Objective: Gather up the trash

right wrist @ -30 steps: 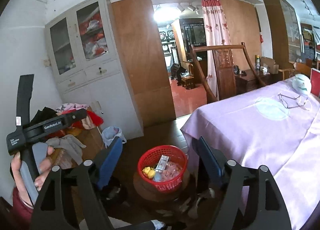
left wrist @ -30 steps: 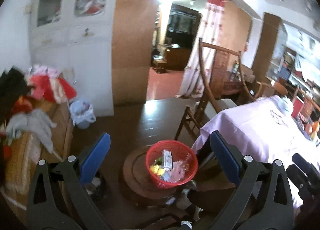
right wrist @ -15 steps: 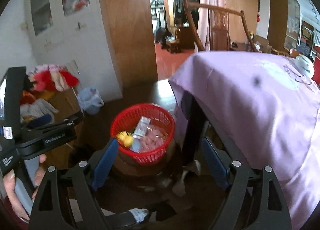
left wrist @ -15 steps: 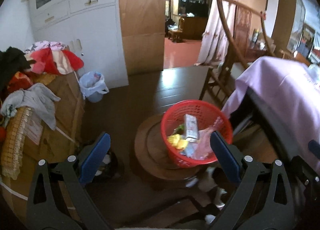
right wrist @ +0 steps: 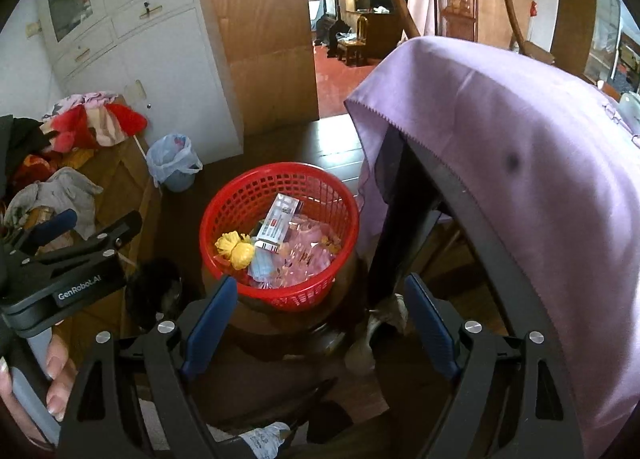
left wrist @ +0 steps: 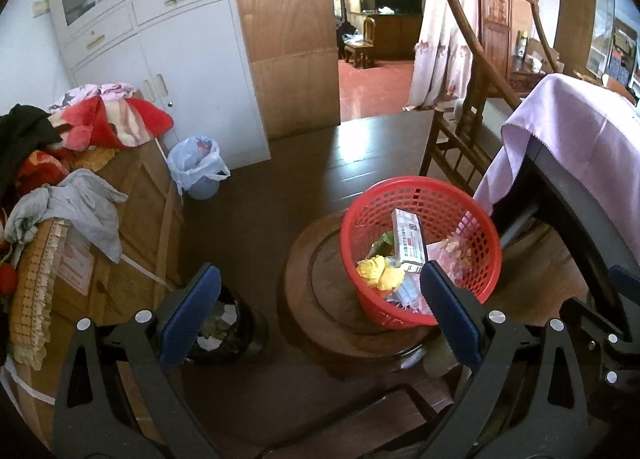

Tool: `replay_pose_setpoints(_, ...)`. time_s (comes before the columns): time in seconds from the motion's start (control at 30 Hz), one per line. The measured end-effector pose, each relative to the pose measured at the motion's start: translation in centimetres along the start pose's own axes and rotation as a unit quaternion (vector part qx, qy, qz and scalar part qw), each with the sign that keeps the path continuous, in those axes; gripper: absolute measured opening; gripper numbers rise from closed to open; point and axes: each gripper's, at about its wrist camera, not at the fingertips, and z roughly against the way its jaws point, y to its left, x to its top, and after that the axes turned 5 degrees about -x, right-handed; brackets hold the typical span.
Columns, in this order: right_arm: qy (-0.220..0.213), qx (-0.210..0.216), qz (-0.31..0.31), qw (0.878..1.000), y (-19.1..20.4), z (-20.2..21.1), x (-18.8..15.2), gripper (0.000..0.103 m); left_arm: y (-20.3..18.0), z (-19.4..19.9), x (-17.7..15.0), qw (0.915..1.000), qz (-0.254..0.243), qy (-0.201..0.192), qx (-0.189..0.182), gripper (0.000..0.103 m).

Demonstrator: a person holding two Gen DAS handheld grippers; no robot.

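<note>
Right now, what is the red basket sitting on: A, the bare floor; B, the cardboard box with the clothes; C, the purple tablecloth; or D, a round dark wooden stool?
D: the red basket rests on a round dark wooden stool, beside the table draped in the purple tablecloth.

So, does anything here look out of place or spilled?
Nothing is spilled. The red basket of trash sits on a round wooden stool rather than the floor, and clothes are heaped loosely on the cardboard box.

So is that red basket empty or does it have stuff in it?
Partly filled: the red basket holds a flat box, yellow wads and pink wrappers.
</note>
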Motion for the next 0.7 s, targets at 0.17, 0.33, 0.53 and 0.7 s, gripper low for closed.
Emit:
replay_pose_setpoints(0.17, -0.001, 0.007, -0.004, 1.0, -0.21, 0.3, -0.25, 0.083, -0.11, 0.13, 0.12, 1.0, 0.0, 0.002, -0.004, 0.096)
replay_pose_setpoints(0.33, 0.0, 0.01, -0.003, 1.0, -0.12, 0.51, -0.34, 0.083, -0.47, 0.55, 0.11, 1.0, -0.007, -0.003, -0.004, 0.096)
replay_pose_setpoints(0.53, -0.003, 0.01, -0.004, 1.0, -0.13, 0.75, -0.27, 0.084, -0.48, 0.77, 0.29, 1.0, -0.005, -0.004, -0.004, 0.096)
replay_pose_setpoints(0.7, -0.004, 0.01, -0.003, 1.0, -0.1, 0.92, -0.18, 0.084, -0.48, 0.83, 0.28, 1.0, -0.007, -0.004, -0.004, 0.096)
